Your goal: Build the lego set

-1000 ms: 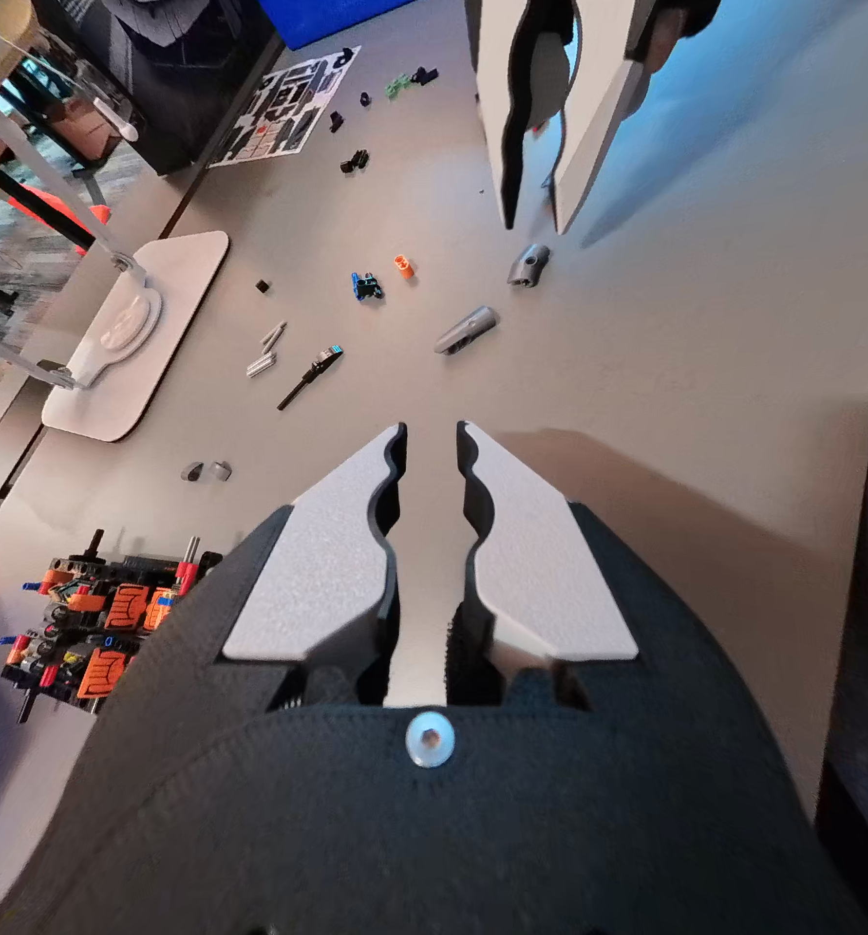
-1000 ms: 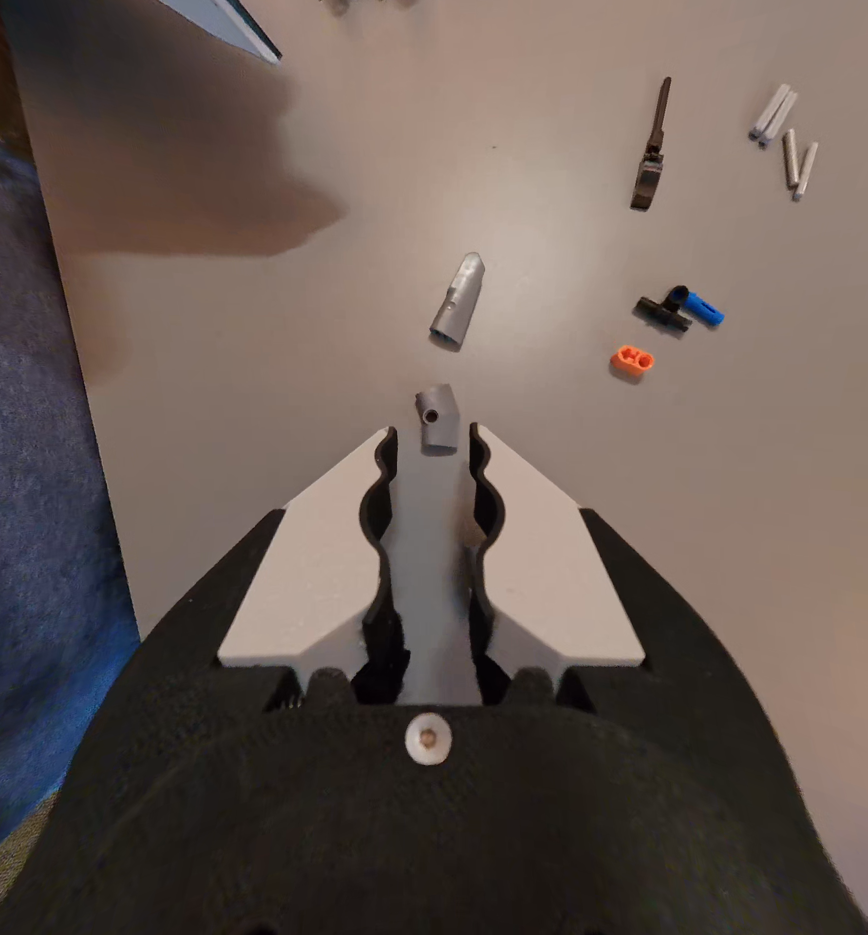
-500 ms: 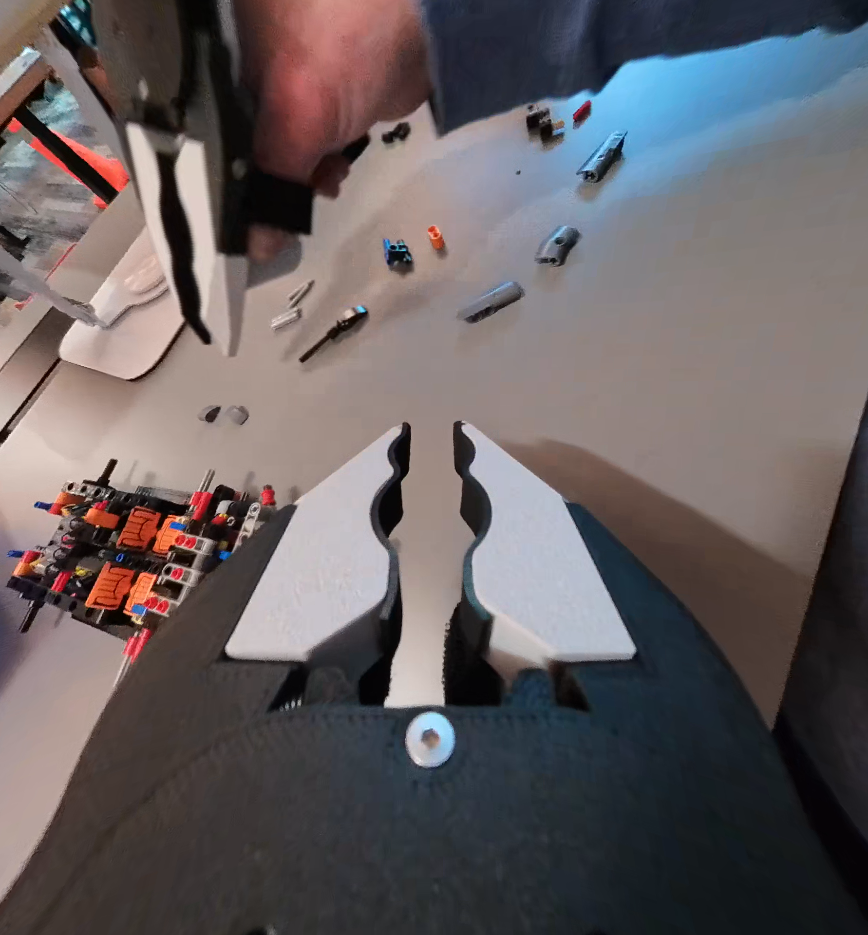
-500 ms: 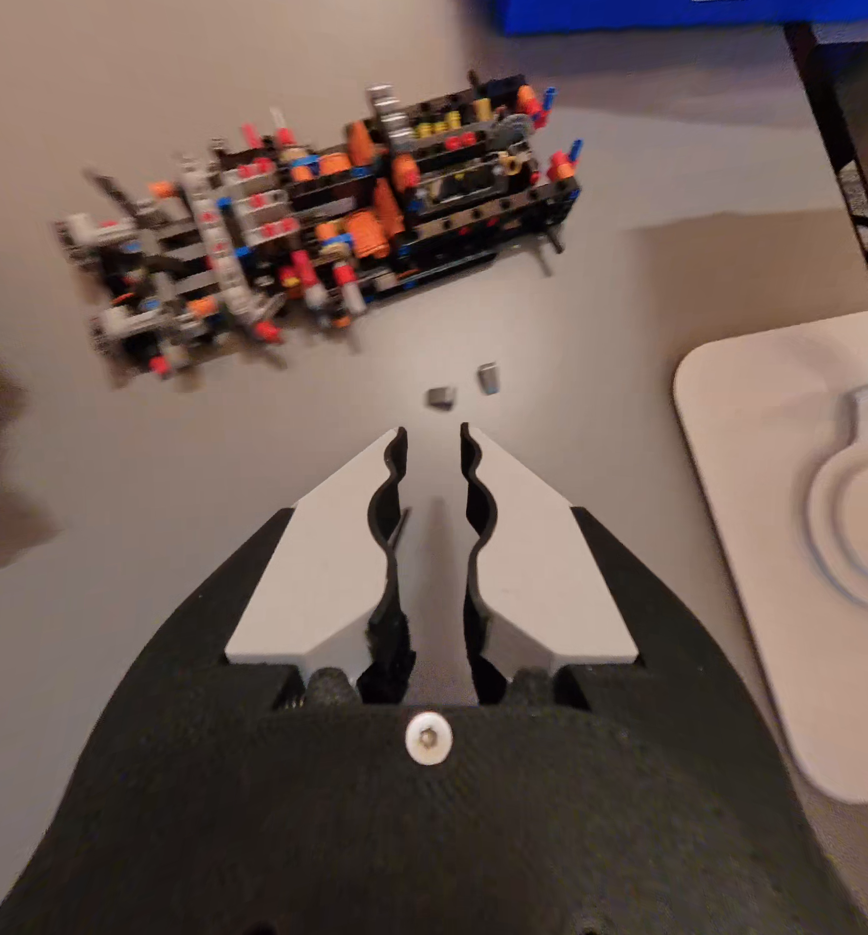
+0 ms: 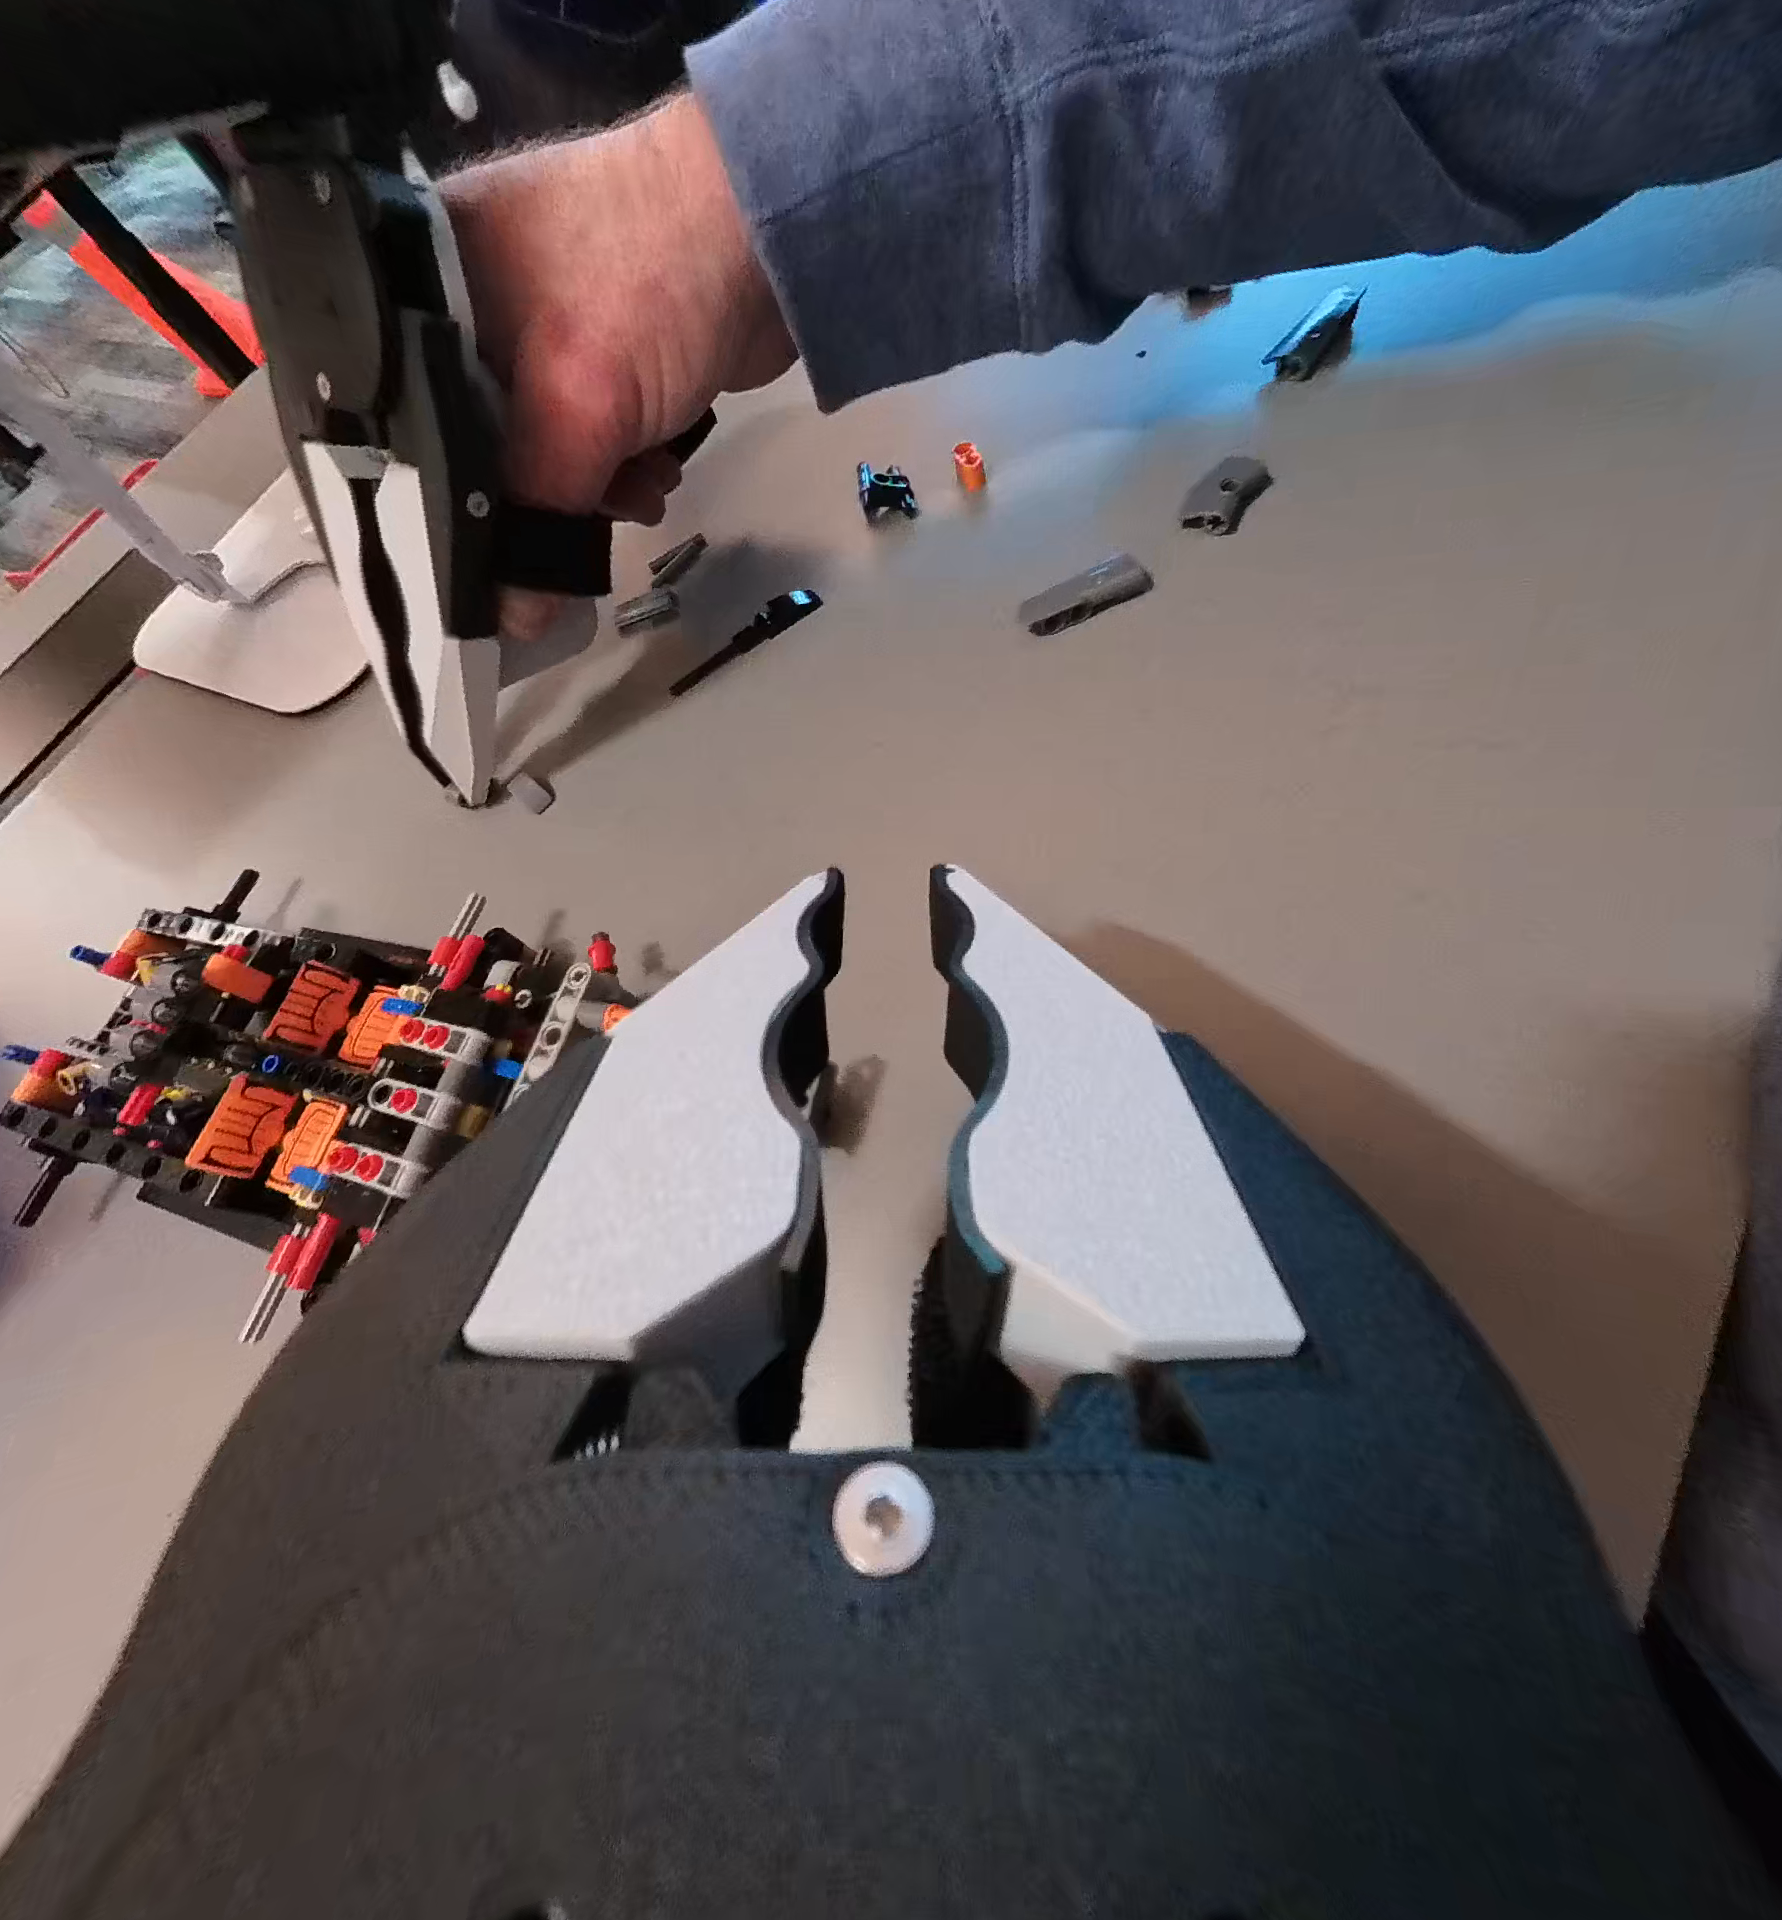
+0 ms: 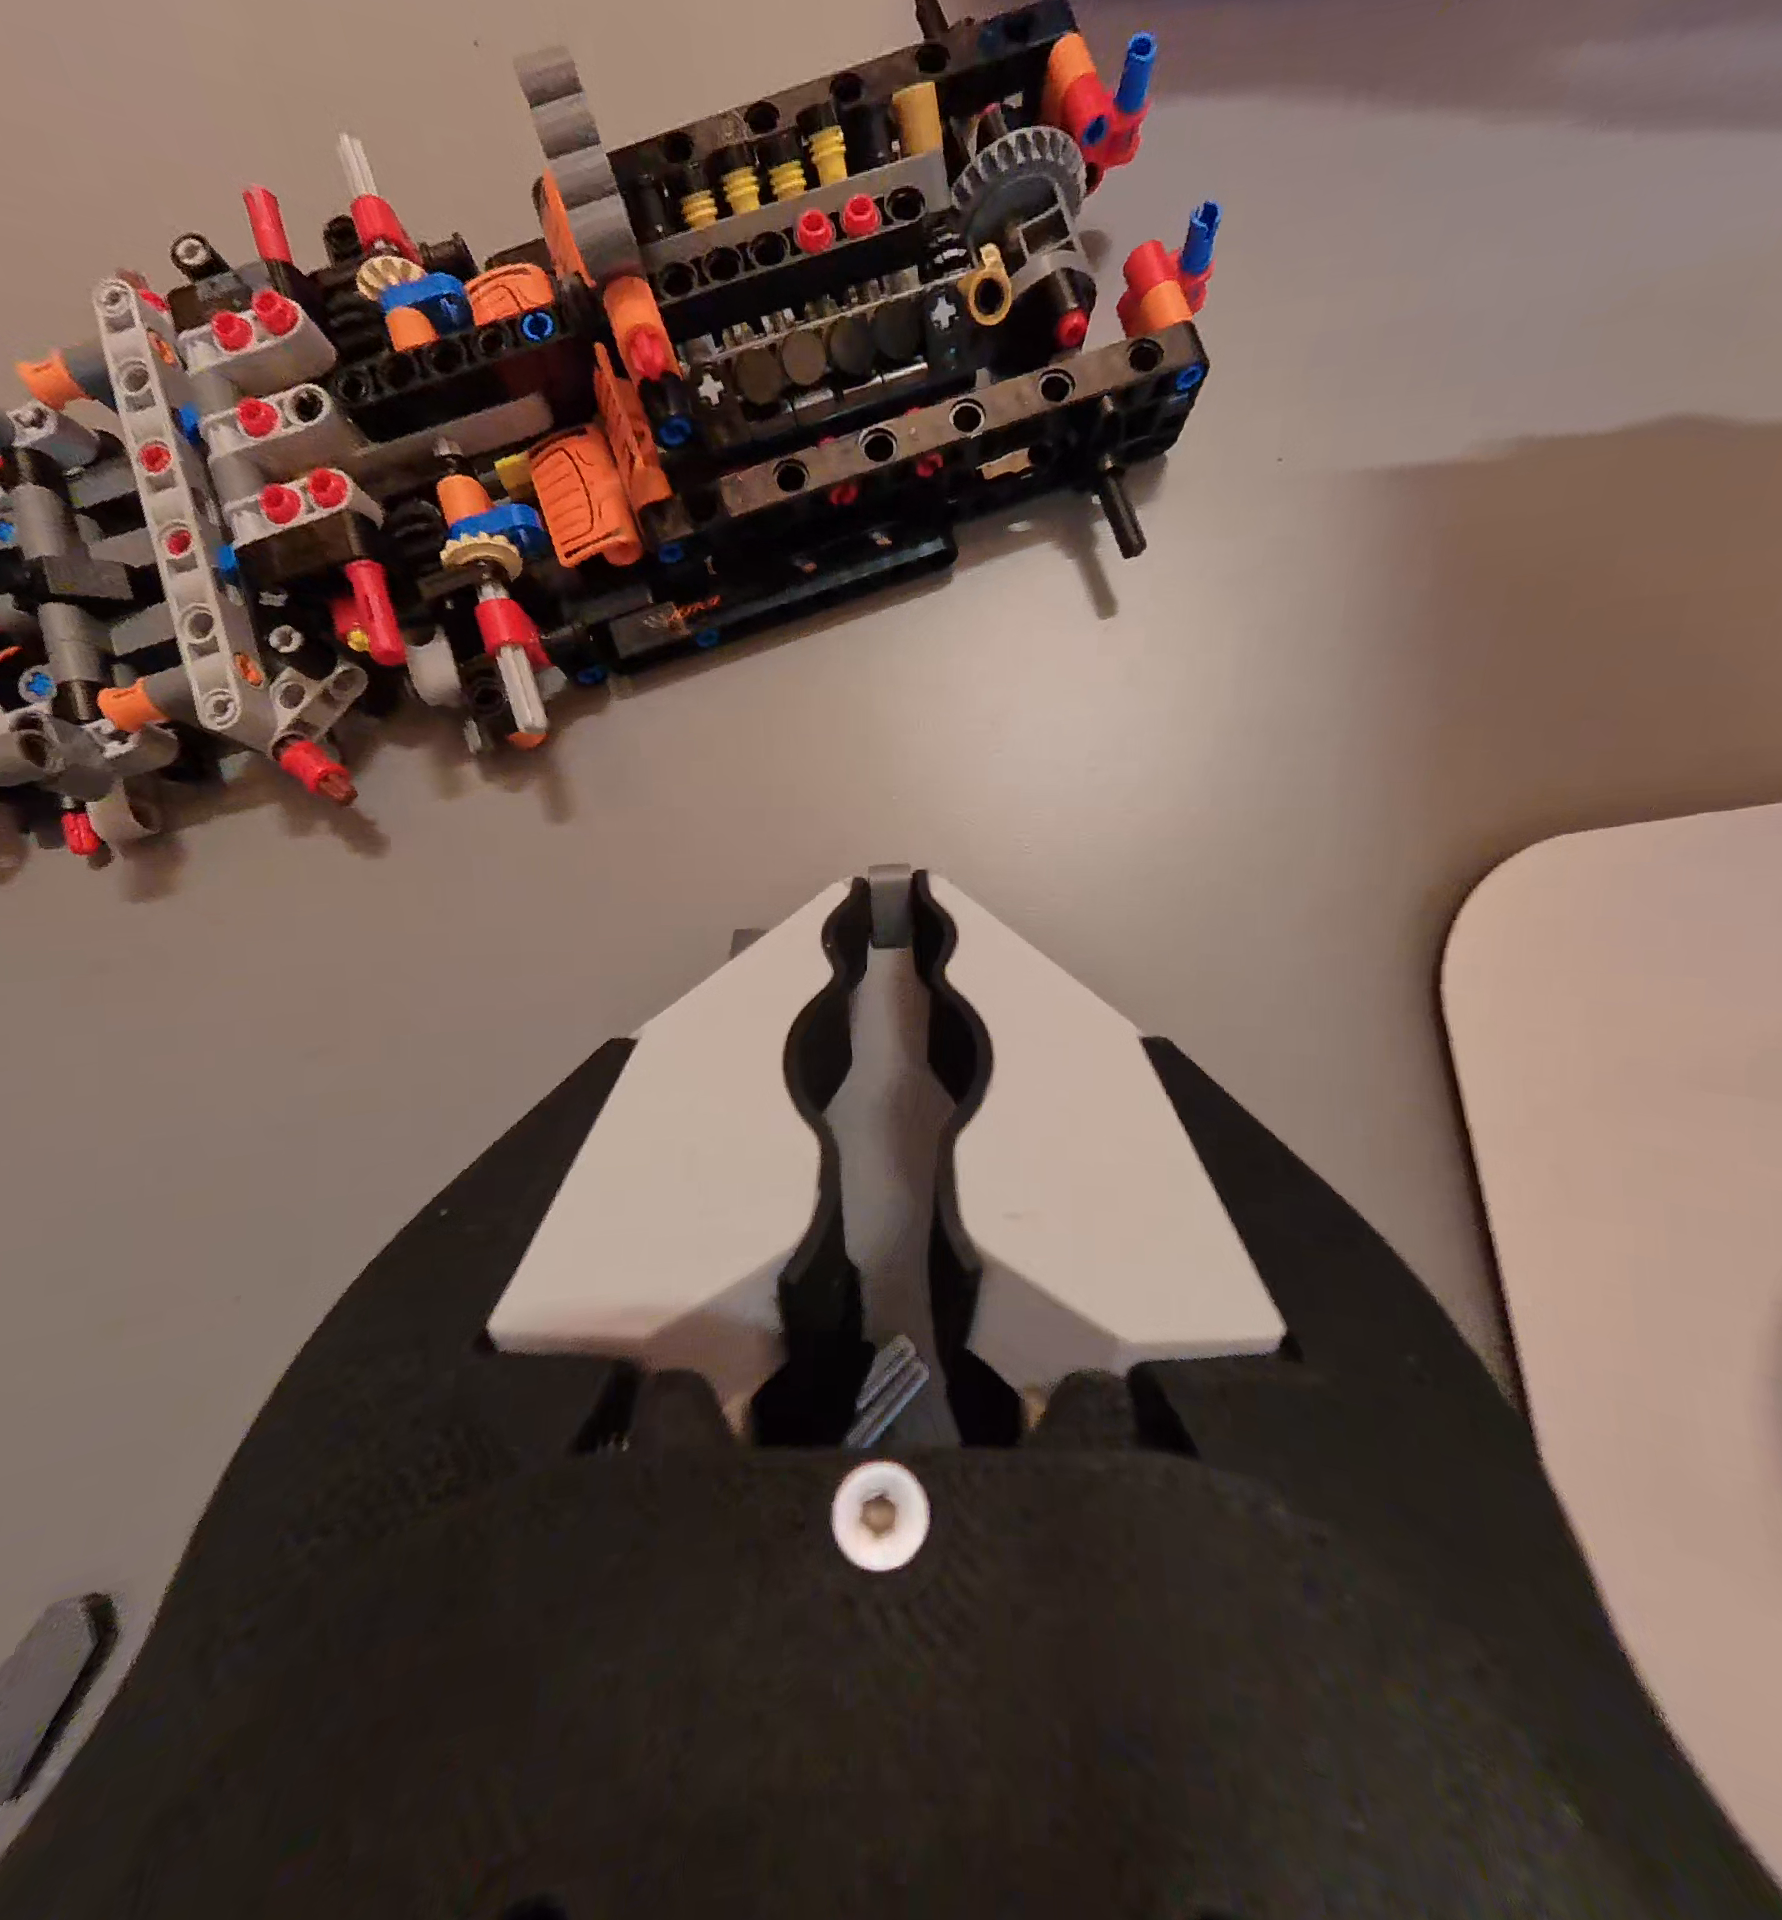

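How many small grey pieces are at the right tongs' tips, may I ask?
2: a grey piece pinched in the right tongs, a second piece on the table beside them. Others may hide beneath.

Both grippers: matte black textured shells w/ pale grey wedge-shaped fingers (image 5: 679,1122), wavy black inner pads, one silver hex screw (image 5: 882,1519) at centre. Person wears a blue-grey knit sweatshirt sleeve (image 5: 1074,177), ribbed cuff.

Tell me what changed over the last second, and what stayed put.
The right gripper swung from the loose connectors to the two small grey pieces by the lego model, dropped to the table and closed on one small grey piece; the other grey piece lies beside its tips. The left gripper stayed open and empty; the model stayed put.
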Tool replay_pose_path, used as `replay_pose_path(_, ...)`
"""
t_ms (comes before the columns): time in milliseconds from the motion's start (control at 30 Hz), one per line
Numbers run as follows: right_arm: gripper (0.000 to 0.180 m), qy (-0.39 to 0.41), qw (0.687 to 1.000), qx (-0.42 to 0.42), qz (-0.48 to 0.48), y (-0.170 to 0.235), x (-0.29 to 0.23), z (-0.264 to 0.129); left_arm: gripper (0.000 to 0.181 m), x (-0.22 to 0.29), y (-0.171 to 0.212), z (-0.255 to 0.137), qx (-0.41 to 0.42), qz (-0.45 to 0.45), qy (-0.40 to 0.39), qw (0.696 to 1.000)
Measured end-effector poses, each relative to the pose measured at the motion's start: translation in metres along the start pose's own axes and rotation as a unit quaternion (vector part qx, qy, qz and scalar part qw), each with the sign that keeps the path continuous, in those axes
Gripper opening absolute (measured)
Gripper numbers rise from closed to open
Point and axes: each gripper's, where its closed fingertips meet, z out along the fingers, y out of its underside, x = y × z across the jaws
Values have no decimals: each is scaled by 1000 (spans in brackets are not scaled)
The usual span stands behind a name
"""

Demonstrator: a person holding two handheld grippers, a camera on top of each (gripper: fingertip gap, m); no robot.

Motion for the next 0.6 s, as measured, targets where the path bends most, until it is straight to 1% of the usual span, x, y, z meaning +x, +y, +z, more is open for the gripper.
replay_pose_path(67, 6, -4, 1000, 7, -1, -2, -6, -6, 14, -2, 0, -1, 0, -2, -3, 1000)
replay_pose_path(133, 6, 2, 1000, 15, -8, -5, -13, -21, 14, -2, -1, -1, 1, -2, -4, 1000)
replay_pose_path(300, 6, 13, 1000, 24, -9, 6, -43, -74, 14, 2, -2, 0, 1, 1, -1, 1000)
replay_pose_path(400, 6, 29, 999, 25, -5, 24, -66, -109, 15, 5, -3, 1, 0, 3, 3, 1000)
replay_pose_path(500, 6, 50, 999, 10, 6, 53, -89, -137, 14, 8, -4, 2, 1, 3, 6, 1000)
replay_pose_path(600, 6, 63, 998, -1, 32, 84, -113, -158, 14, 11, -5, 4, 0, 6, 10, 1000)
